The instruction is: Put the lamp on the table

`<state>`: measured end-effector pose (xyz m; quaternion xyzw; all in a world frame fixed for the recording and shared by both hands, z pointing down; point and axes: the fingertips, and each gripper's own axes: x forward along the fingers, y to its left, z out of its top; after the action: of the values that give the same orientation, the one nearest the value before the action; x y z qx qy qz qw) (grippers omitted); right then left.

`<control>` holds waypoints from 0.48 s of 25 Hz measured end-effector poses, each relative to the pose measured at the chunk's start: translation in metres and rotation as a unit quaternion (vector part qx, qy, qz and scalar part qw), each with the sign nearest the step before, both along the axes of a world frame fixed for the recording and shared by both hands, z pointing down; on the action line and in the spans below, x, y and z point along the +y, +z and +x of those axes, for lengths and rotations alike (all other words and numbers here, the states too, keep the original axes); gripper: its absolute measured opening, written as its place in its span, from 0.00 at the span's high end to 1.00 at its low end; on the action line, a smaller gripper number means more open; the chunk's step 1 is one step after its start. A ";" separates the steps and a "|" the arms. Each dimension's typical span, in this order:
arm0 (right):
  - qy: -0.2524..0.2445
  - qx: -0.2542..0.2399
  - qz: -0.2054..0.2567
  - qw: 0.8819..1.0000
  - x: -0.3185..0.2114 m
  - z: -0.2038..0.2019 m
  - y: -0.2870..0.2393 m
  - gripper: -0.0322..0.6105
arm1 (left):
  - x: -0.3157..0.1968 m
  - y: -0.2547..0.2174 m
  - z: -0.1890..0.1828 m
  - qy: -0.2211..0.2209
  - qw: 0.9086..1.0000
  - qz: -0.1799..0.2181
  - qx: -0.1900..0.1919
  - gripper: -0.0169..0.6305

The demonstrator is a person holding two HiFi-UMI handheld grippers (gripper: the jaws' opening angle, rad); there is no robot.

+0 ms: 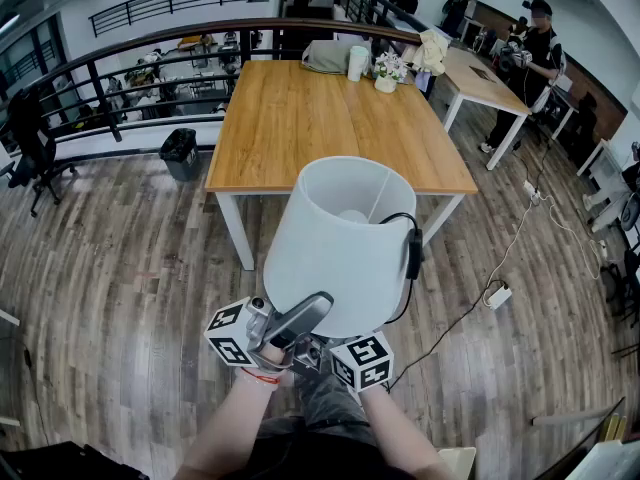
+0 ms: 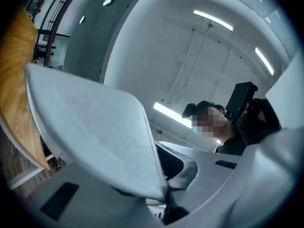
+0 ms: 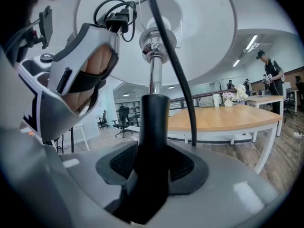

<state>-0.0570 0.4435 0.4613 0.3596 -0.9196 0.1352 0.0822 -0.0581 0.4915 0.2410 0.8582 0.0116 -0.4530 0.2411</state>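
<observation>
A lamp with a white shade [image 1: 340, 243] hangs in the air in front of me, short of the wooden table [image 1: 300, 118]. My left gripper [image 1: 312, 310] is shut on the shade's lower rim; in the left gripper view the white fabric edge [image 2: 95, 132] runs down into its jaws [image 2: 166, 191]. My right gripper [image 1: 318, 348] sits under the shade. In the right gripper view it [image 3: 149, 184] is shut on the lamp's black stem [image 3: 153, 127], with the shade's underside [image 3: 199, 42] above. A black cord [image 1: 413, 253] with a switch hangs down the shade's right side.
At the table's far end stand a flower pot [image 1: 386, 73], a white roll [image 1: 357, 63] and a grey bag [image 1: 325, 56]. A second table [image 1: 485, 78] and people are at the back right. A black bin [image 1: 180, 153] stands left; a power strip [image 1: 498, 295] lies on the floor.
</observation>
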 end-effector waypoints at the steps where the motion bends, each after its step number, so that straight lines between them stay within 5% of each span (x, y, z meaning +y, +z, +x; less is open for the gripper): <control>1: 0.001 -0.001 -0.001 1.000 -0.008 0.002 0.002 0.65 | -0.008 0.002 0.003 0.001 1.000 -0.001 -0.002 0.91; 12: 0.007 0.001 -0.011 1.000 -0.099 0.017 0.011 0.65 | -0.103 0.010 0.017 0.011 1.000 -0.014 0.000 0.91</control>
<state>-0.0399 0.3441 0.4720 0.3651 -0.9154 0.1457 0.0864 -0.0408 0.3880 0.2509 0.8547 0.0144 -0.4503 0.2578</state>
